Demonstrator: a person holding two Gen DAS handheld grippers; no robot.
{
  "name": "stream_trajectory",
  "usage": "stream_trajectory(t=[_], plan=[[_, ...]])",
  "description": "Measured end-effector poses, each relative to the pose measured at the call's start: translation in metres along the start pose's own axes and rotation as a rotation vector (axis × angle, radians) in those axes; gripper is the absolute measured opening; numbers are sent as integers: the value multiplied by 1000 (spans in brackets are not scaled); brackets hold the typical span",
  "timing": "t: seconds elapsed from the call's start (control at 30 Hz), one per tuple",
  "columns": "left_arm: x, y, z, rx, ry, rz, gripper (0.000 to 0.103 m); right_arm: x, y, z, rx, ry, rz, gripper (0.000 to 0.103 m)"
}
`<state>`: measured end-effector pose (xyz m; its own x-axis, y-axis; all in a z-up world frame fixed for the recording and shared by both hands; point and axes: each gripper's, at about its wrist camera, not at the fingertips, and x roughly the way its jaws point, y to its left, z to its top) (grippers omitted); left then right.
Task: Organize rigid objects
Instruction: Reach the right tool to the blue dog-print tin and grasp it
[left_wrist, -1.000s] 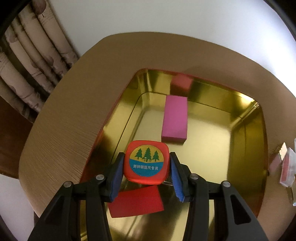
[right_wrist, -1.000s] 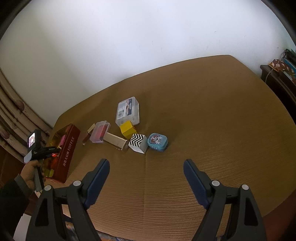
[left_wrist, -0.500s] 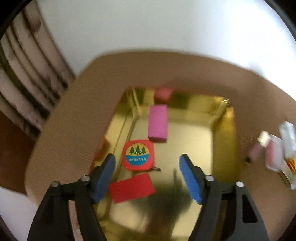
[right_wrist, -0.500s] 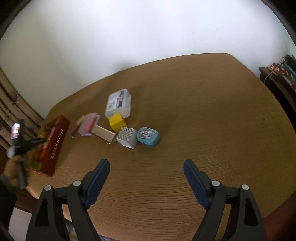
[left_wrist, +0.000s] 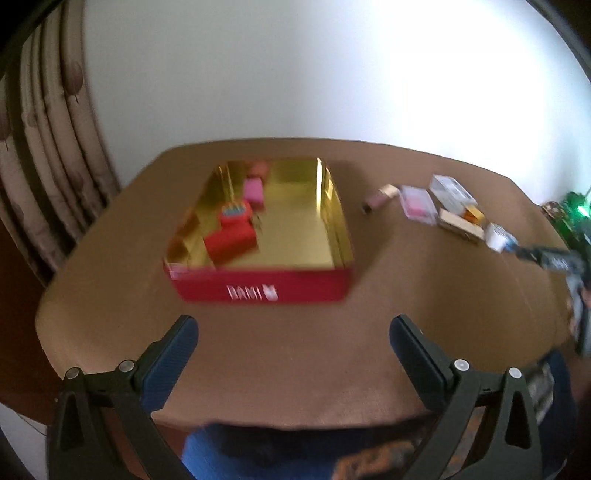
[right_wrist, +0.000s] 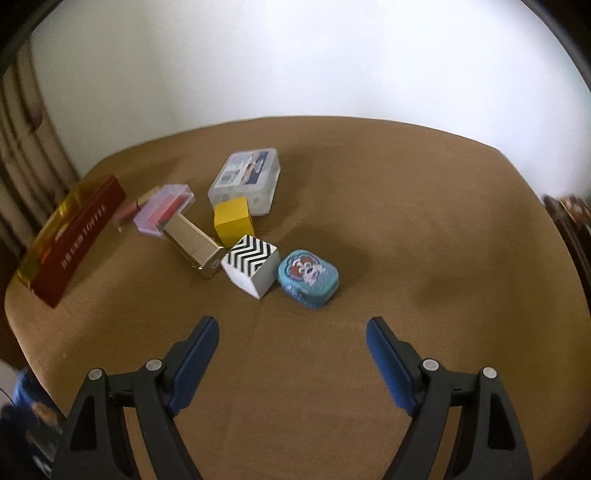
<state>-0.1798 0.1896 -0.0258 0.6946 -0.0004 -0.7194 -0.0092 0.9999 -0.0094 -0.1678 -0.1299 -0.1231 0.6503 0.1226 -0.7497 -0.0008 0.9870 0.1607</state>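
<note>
- Left claw (left_wrist: 293, 338): jaws apart, empty, near the red tin (left_wrist: 266, 291).
- Right claw (right_wrist: 291, 338): jaws apart, empty.
- Orange tape measure (left_wrist: 233, 213): inside the red tin.
- Blue tin (right_wrist: 307, 277): on the surface (right_wrist: 424, 229), well right of the red tin.

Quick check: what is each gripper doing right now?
Left gripper: open, holding nothing.
Right gripper: open, holding nothing.

The tin (left_wrist: 266, 291) looks like metal, glossy gold inside. The bench (right_wrist: 406, 206) wears matt, ribbed brown cloth. The storage box (right_wrist: 245, 179) is clear, smooth plastic.
</note>
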Motion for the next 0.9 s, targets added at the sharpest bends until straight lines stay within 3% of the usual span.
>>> stream_trajectory(t=[0.37,0.43,0.47,0.5,0.6,0.67,0.9], plan=[[3,0,-1,-47,-11,-54,102,54,-15,28,-263,56,51,81],[3,2,0,-59,-10,-44,102,55,-19,33,-265,34,73,66],[5,2,1,-68,-7,-42,102,54,-21,33,-268,30,76,44],[6,2,1,-74,-2,-39,102,52,-24,35,-263,21,82,30],[8,-1,4,-90,7,-44,102,48,-28,32,-254,19,102,31],[8,-5,6,-93,4,-53,102,41,-26,26,-273,10,68,31],[-1,-21,10,-72,-46,-52,102,-5,-33,25,-159,-62,-1,31]])
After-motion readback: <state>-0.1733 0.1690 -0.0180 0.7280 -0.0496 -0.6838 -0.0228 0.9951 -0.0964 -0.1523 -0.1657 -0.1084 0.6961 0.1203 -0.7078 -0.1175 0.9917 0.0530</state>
